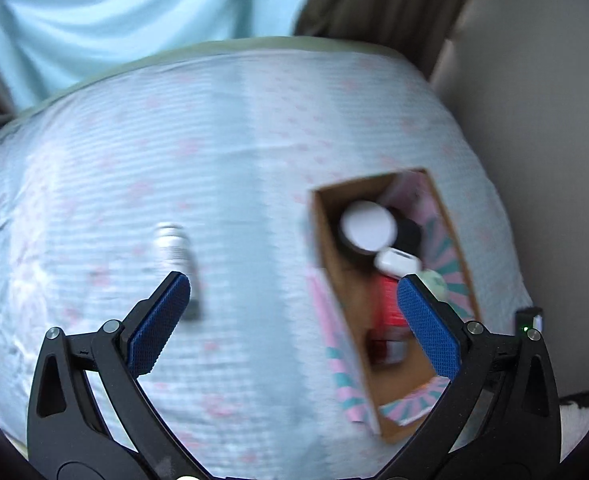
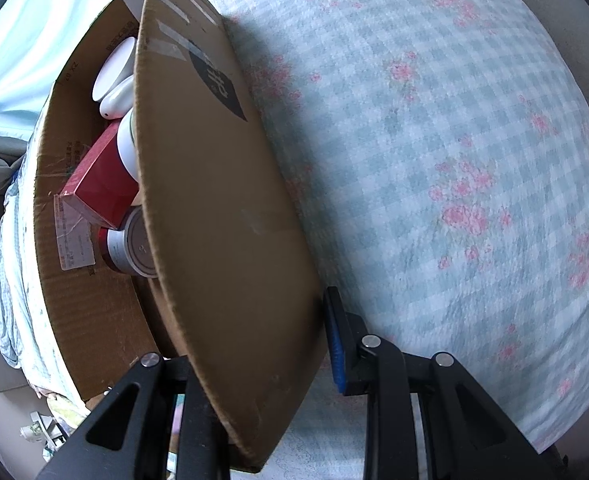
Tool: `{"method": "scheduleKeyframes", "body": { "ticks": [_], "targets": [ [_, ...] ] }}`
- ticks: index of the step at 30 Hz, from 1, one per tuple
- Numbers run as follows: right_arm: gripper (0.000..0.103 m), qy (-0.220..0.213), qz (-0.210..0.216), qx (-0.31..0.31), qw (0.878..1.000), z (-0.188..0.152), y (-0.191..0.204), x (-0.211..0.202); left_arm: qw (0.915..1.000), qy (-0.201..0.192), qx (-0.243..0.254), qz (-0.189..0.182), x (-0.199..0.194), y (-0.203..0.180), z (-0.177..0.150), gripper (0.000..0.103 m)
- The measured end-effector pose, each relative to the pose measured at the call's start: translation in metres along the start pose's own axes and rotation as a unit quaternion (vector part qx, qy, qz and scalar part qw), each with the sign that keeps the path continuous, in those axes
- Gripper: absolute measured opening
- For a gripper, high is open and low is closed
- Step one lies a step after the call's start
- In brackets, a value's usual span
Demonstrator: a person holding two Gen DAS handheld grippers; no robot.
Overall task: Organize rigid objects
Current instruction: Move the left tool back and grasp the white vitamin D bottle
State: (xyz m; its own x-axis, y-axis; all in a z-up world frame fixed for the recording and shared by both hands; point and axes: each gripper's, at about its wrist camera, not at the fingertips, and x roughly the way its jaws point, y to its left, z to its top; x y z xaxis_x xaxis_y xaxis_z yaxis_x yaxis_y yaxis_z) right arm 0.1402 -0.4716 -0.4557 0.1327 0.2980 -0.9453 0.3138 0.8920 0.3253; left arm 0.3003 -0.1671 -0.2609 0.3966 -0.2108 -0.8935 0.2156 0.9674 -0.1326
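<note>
Spread across both views: a bed (image 1: 222, 152) under a pale blue checked cover with pink flowers, somewhat blurred in the left wrist view. Behind its far edge, a person's light blue shirt (image 1: 114, 8).

Resting on the cover, right of centre in the left view: an open cardboard box (image 1: 346, 280) with a striped pink and teal outside. Inside, packed close together: a red box (image 2: 102, 172), a white round lid (image 1: 368, 226), a white rounded case (image 1: 398, 262) touching the lid, and a red tin with a silver end (image 2: 134, 244) beneath the red box.

Out on the cover, well apart from the cardboard box: a blurred silver cylinder (image 1: 174, 248), lying loose just beyond the left finger.

Left tongs (image 1: 294, 300): spread wide, nothing between the blue pads.

Right tongs (image 2: 318, 344): clenched on the near wall of the cardboard box, one finger inside and one outside.
</note>
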Motion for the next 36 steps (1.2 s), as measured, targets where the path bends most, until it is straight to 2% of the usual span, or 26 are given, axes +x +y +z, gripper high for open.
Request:
{"method": "scheduleKeyframes", "body": {
  "ticks": [4, 9, 14, 18, 21, 24, 26, 30, 36],
  "targets": [
    [0.025, -0.001, -0.002, 0.003, 1.000, 0.000, -0.001, 0.000, 0.9980, 0.010, -0.055, 0.030, 0.017, 0.056, 0.007, 0.103],
    [0.024, -0.002, -0.009, 0.008, 1.000, 0.000, 0.001, 0.000, 0.9923, 0.049, -0.101, 0.053, 0.072, 0.112, 0.009, 0.103],
    [0.024, -0.003, -0.011, 0.021, 1.000, 0.001, 0.001, 0.000, 0.9822, 0.106, -0.137, 0.071, 0.141, 0.145, 0.002, 0.103],
    [0.024, 0.003, -0.013, 0.025, 1.000, 0.004, -0.001, 0.001, 0.9771, 0.129, -0.150, 0.076, 0.178, 0.154, -0.004, 0.101],
    [0.024, 0.010, -0.018, 0.018, 1.000, 0.009, 0.000, 0.004, 0.9757, 0.145, -0.138, 0.089, 0.198, 0.155, -0.005, 0.089],
    [0.024, 0.019, -0.021, 0.017, 0.999, 0.013, 0.001, 0.007, 0.9743, 0.160, -0.130, 0.091, 0.213, 0.154, -0.008, 0.071],
    [0.024, 0.023, -0.024, 0.014, 0.999, 0.017, 0.003, 0.009, 0.9739, 0.168, -0.126, 0.086, 0.221, 0.152, -0.011, 0.052],
    [0.024, 0.031, -0.026, 0.016, 0.999, 0.024, 0.005, 0.016, 0.9751, 0.160, -0.121, 0.094, 0.220, 0.150, -0.014, 0.047],
    [0.024, 0.037, -0.029, 0.010, 0.999, 0.034, 0.011, 0.027, 0.9780, 0.144, -0.121, 0.091, 0.209, 0.150, -0.019, 0.047]
  ]
}}
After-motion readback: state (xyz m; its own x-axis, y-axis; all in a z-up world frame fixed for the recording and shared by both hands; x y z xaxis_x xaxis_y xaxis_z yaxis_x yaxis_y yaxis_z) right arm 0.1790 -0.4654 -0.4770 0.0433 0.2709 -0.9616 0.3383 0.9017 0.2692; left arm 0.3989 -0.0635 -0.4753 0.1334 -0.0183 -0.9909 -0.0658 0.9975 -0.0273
